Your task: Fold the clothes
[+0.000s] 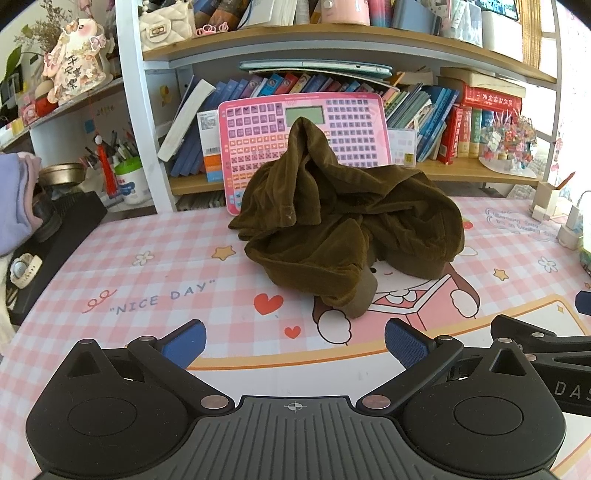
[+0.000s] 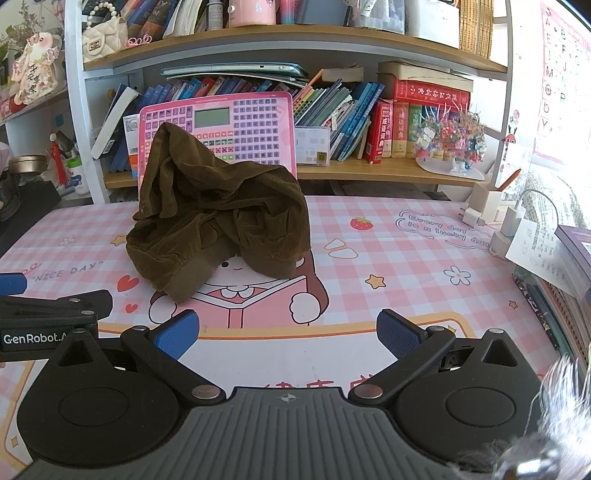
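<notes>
Worktop (image 1: 147,266): covered by a pink-and-white checked mat printed with a cartoon figure, hearts, stars, a strawberry and the words "NICE DAY".

Garment (image 1: 343,221): one olive-brown corduroy piece, heaped unfolded at the middle of the worktop, partly over the cartoon figure. One fold is raised to a peak against the pink keyboard toy (image 1: 306,147) propped behind it. The kind of garment cannot be told from the heap; a ribbed cuff or hem is seen at its near edge.

Left gripper (image 1: 295,345): blue-padded fingers spread wide, nothing between them, held above the worktop short of the garment.

Right gripper (image 2: 288,336): fingers likewise spread wide and empty, near the garment's front edge but apart from it. Each gripper is partly seen at the margin of the other's view, so the two are placed side by side.

Room: a white-framed bookshelf (image 2: 295,40) is set behind the worktop, filled with upright and leaning books. A quilted cream handbag (image 1: 166,24) is kept on the upper shelf, a beaded ornament (image 2: 450,140) on the lower. White chargers (image 2: 509,221) and papers are lined along the right edge; an alphabet poster is cut off at the far right.

Obscured: the toy's lower middle is hidden by the garment; items at the left margin are distorted and not identified.
</notes>
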### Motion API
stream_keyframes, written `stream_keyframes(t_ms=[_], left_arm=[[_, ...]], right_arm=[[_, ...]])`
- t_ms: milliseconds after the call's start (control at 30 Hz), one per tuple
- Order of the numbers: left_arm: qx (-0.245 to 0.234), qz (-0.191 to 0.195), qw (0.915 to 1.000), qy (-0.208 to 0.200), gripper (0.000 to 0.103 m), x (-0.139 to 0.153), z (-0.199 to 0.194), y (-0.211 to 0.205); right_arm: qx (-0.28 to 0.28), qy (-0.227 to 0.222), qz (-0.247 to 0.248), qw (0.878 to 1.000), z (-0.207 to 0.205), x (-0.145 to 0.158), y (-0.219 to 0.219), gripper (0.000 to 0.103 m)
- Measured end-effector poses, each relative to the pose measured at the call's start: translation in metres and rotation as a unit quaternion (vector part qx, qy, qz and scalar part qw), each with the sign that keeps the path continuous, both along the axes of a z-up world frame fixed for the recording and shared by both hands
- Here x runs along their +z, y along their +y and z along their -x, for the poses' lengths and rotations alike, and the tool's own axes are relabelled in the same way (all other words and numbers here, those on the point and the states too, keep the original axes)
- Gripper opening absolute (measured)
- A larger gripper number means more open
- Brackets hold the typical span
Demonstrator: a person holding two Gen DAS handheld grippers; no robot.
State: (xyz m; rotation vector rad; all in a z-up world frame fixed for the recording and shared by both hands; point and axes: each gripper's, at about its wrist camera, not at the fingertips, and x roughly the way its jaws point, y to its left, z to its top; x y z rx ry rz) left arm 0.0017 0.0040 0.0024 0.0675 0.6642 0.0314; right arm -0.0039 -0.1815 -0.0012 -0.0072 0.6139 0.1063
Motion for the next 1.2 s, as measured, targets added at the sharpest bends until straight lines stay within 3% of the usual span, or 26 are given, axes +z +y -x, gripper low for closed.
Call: stream_keyframes(t_ms=[1200], left_arm=[[0.000,-0.006,1.0000,-0.008,0.103,-0.001,-0.006,0.002]], right_arm=[[-0.001,0.010,0.000,1.000,-0.009,-0.002,0.004,0.103]])
